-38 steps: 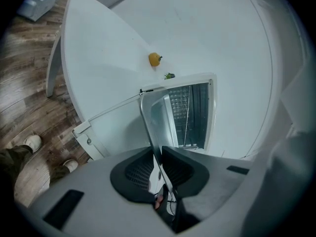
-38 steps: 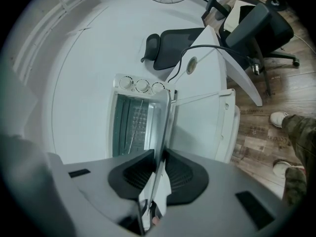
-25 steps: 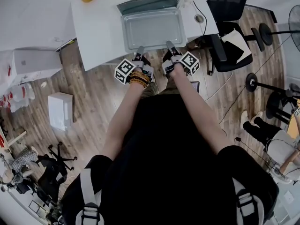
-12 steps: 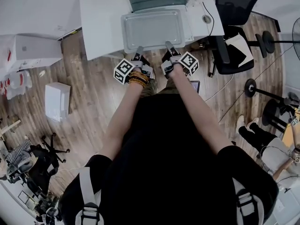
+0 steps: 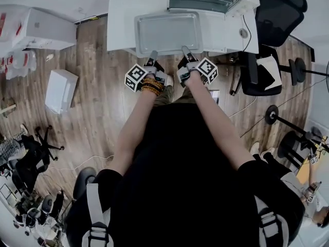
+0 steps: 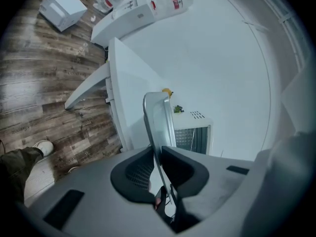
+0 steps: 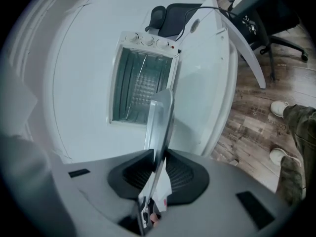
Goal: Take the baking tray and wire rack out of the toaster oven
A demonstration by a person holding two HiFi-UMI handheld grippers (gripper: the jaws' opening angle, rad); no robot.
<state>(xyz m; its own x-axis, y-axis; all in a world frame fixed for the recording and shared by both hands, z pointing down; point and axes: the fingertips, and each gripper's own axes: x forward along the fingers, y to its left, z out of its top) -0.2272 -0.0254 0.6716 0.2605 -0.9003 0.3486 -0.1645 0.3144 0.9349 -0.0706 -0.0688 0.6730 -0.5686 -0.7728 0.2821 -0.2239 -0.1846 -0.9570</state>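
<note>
The metal baking tray point(image 5: 167, 32) hangs level over the white table point(image 5: 121, 19), in front of the open toaster oven point(image 5: 205, 1). My left gripper point(image 5: 152, 55) is shut on the left part of the tray's near rim. My right gripper point(image 5: 185, 50) is shut on the right part of that rim. In the left gripper view the tray point(image 6: 159, 120) runs edge-on between the pads of the left gripper point(image 6: 157, 152). The right gripper point(image 7: 159, 157) pinches the tray point(image 7: 159, 125) the same way. The wire rack point(image 7: 143, 88) sits inside the oven point(image 7: 123, 78).
A black office chair point(image 5: 277, 14) stands right of the table, and a cable runs over the table's right end. White boxes point(image 5: 59, 89) lie on the wooden floor to the left. A yellow object point(image 6: 168, 92) sits far back on the table.
Both grippers have carried the tray back from the oven mouth toward the table's front edge. The head view has swung, so the table and oven sit further right in it.
</note>
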